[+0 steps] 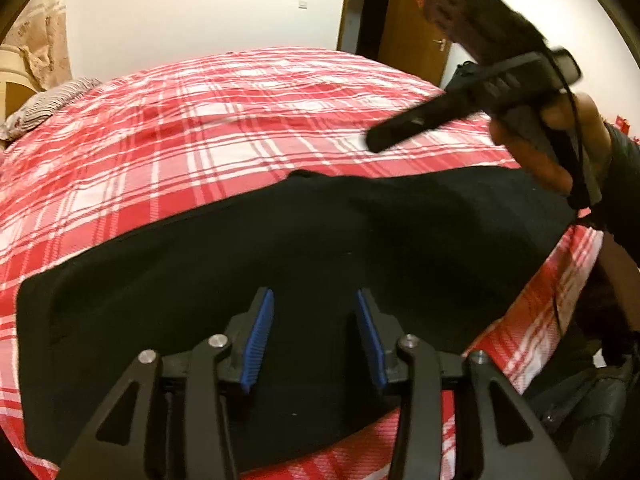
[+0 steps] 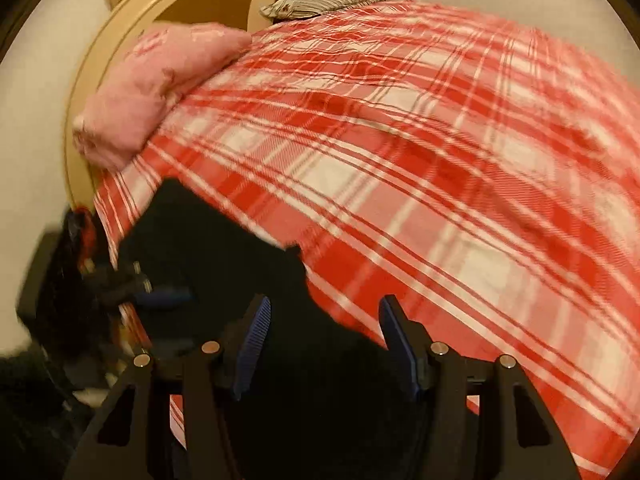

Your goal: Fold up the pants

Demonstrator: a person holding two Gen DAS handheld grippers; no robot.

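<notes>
Surface: we see a bed covered with a red-and-white plaid cotton sheet (image 1: 224,120), lying smooth with a few light wrinkles.
Room: we see a plain cream wall (image 1: 180,4) behind the bed, a brown wooden door (image 1: 412,28) standing open at the far right, and a rounded tan wooden headboard (image 2: 92,92) at the bed's head.
Around: we note a pink patterned pillow (image 2: 160,88) against the headboard, and a grey striped pillow (image 1: 52,100) beside it; both lie well apart from the garment.
In the way: nothing lies on the garment in either view; the sheet past its far edge is bare.
Task thing: the black soft-fabric pants (image 1: 280,248) lie flat on the near part of the bed.
Long axis: in the left wrist view we see the pants run left to right across the frame, with one squared end at the left and a small notch in the far edge.
Left hand-held gripper (image 1: 316,312): released; its blue-padded jaws stand apart over the black cloth, gripping nothing.
Right hand-held gripper (image 2: 326,320): released; its jaws stand wide over the pants' edge, nothing between the pads. It shows blurred in the left wrist view, held in a hand (image 1: 536,140).
</notes>
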